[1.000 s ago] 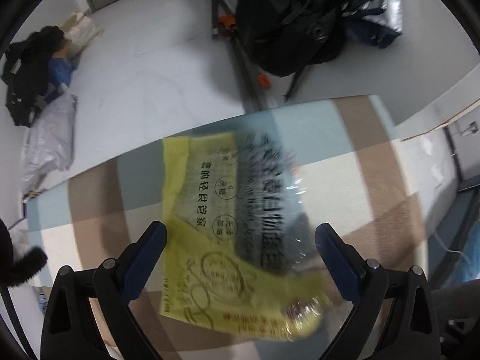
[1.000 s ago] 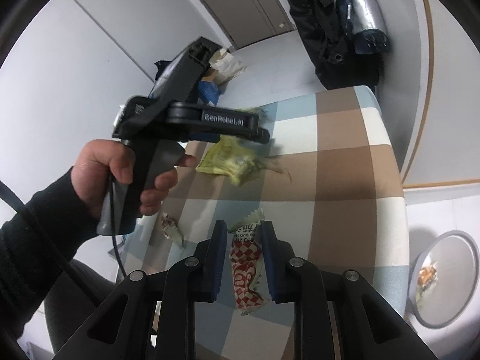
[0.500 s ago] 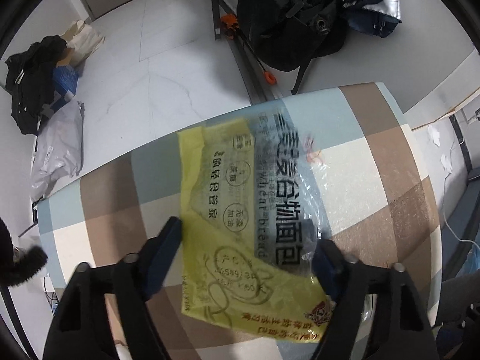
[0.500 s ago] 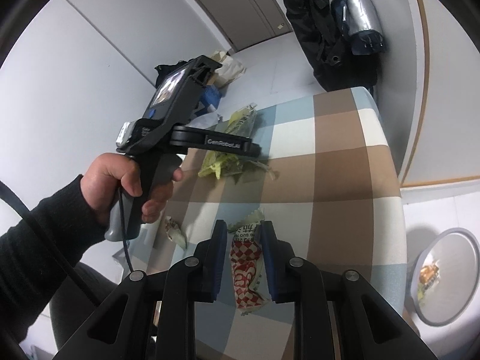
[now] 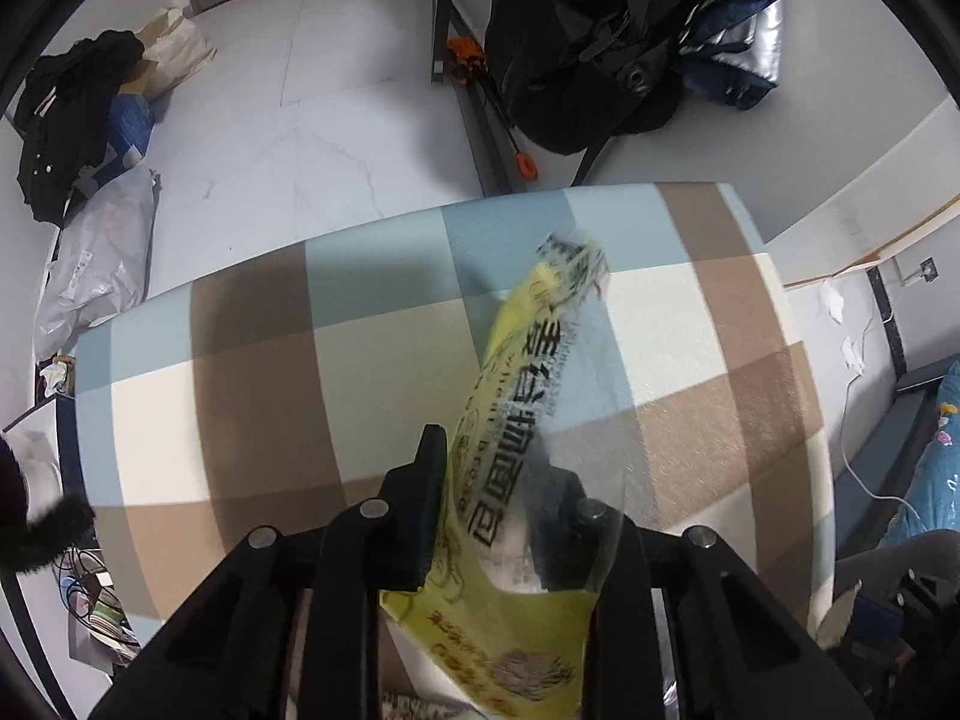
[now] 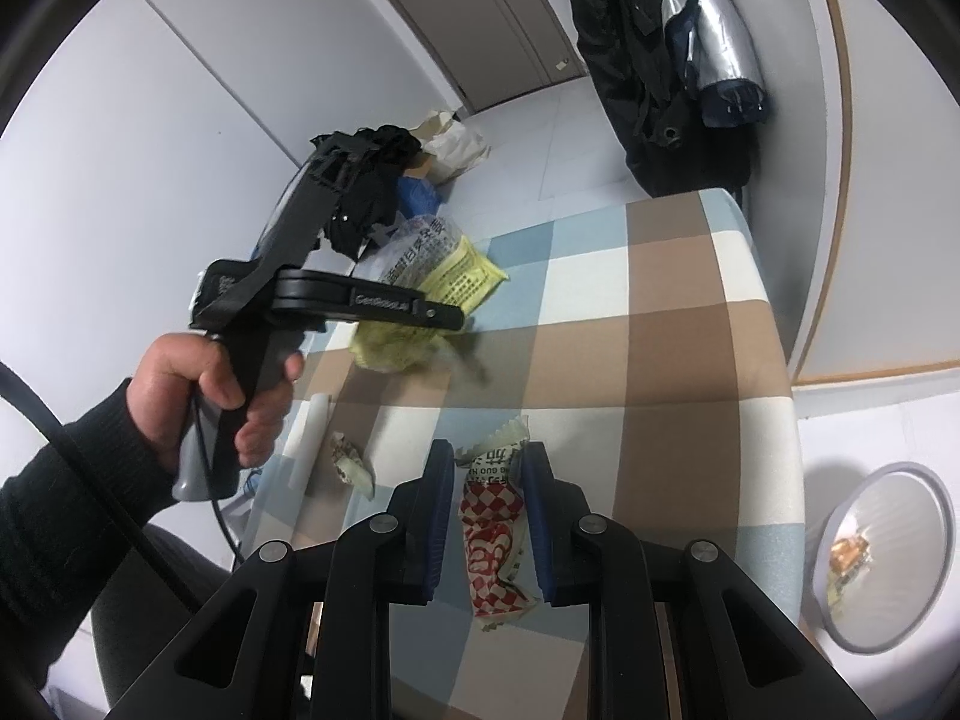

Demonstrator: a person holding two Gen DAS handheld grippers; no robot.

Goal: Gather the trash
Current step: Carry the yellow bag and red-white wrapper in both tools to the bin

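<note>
Left tongs [image 5: 501, 498] closing on yellow bread bag [image 5: 516, 420], lower centre: light, crinkly, slippery film; I'd pinch mid-body. Right tongs [image 6: 487, 516] clamped on checkered wrapper [image 6: 492, 534].

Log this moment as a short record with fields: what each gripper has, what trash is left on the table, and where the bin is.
left gripper: jaws closing on the yellow bread bag, bag between them
right gripper: shut on the red checkered wrapper
surface: table with checked cloth
trash left on table: small crumpled wrapper, near the table's left edge in the right wrist view
bin: on the floor to the right of the table, some trash already inside
left hand: grips the left gripper's handle
</note>
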